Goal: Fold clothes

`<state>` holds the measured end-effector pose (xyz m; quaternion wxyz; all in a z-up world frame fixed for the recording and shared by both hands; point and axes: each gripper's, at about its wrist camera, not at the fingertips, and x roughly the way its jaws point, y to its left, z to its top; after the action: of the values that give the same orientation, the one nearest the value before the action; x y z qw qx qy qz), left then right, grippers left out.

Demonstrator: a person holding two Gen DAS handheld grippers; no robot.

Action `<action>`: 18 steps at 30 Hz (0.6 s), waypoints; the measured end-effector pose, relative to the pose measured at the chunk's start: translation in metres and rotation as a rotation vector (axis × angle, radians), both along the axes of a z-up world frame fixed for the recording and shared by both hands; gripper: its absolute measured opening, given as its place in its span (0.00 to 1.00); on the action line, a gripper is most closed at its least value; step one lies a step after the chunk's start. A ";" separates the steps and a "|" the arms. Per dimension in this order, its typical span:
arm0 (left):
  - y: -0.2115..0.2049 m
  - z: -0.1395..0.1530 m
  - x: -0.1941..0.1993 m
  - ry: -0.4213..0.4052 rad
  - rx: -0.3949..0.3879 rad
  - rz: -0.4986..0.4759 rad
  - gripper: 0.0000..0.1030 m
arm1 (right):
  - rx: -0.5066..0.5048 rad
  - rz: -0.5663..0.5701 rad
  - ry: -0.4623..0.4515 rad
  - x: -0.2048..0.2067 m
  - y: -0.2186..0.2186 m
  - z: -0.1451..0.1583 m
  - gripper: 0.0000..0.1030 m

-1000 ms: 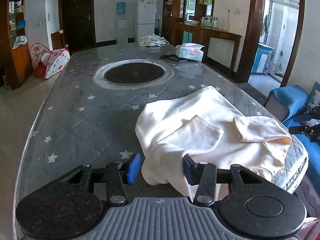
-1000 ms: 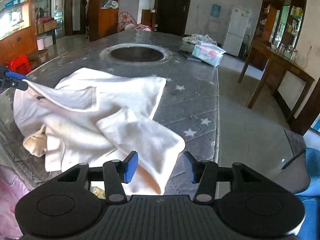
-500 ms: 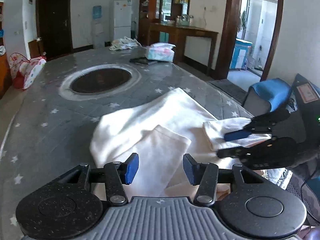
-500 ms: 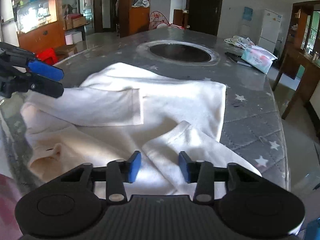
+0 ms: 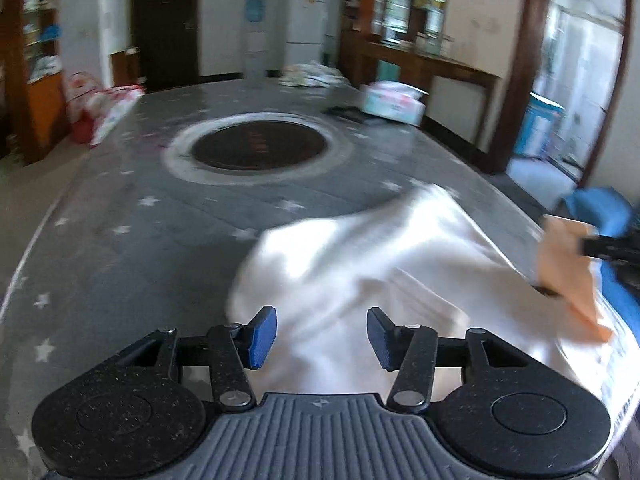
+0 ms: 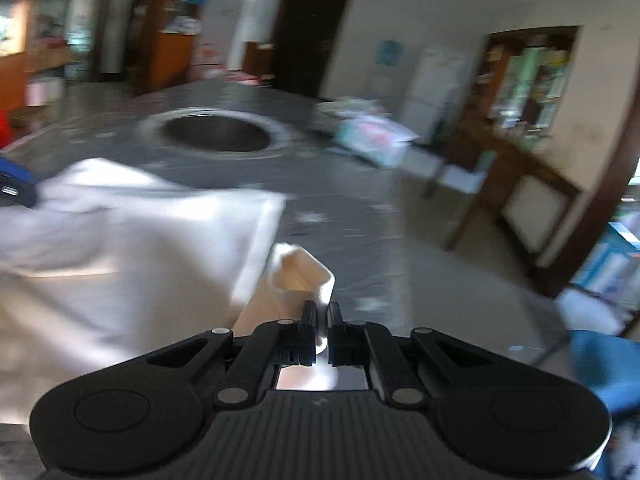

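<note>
A cream-white cotton garment [image 5: 360, 264] lies crumpled on the near end of the long grey quilted table cover printed with white stars [image 5: 132, 216]. From the left wrist view it fills the space from about twelve to three o'clock of the left gripper [image 5: 322, 330], whose blue-padded fingers [image 5: 262, 334] stand roughly half apart above the cloth; the blur hides whether they touch it, and nothing is pinched between them. The right gripper [image 6: 320, 320] has its black jaws pressed together on a cuff-like fold of the same garment, which stands up as a small loop at twelve o'clock of the tips, while the body of the cloth spreads away toward nine o'clock. In the left view, that gripper shows at three o'clock. A round dark inset [image 5: 258, 146] sits mid-table, a pastel tissue pack [image 5: 394, 102] beyond it.
</note>
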<state>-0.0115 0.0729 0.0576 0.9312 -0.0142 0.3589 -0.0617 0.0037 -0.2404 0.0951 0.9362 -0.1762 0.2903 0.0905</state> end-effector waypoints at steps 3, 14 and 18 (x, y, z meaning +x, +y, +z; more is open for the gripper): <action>0.015 -0.001 0.012 -0.011 0.003 0.064 0.54 | 0.015 -0.073 -0.023 0.007 -0.015 0.007 0.12; 0.026 -0.027 0.062 0.032 -0.037 0.044 0.59 | 0.102 0.121 0.048 0.018 0.028 -0.002 0.32; 0.028 -0.030 0.067 0.056 -0.108 -0.005 0.26 | 0.132 0.176 0.105 0.024 0.052 -0.014 0.35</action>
<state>0.0553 0.1010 0.0272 0.9186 -0.0652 0.3810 -0.0826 0.0282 -0.1886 0.0810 0.9177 -0.1341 0.3159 0.2004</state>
